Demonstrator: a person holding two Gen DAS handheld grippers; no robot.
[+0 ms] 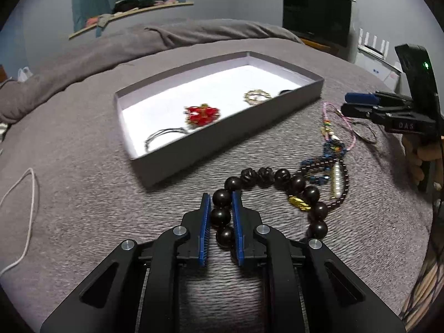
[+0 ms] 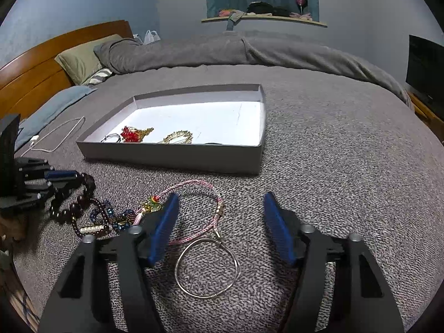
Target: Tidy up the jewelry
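One dark wooden-bead bracelet [image 1: 277,191] — round, glossy, between left gripper [image 1: 222,202] pads

Left gripper [image 1: 220,204] fingers [image 1: 204,216] astride dark bead bracelet [image 1: 277,183], seemingly pinching it, grey tray [image 1: 222,138] beyond

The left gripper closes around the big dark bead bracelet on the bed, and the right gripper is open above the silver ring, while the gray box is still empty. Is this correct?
Not fully. The gray box is not empty: the right wrist view shows a red ornament and a gold bracelet inside. The rest holds: the left gripper closes around the dark bead bracelet, and the right gripper is open above the silver ring.
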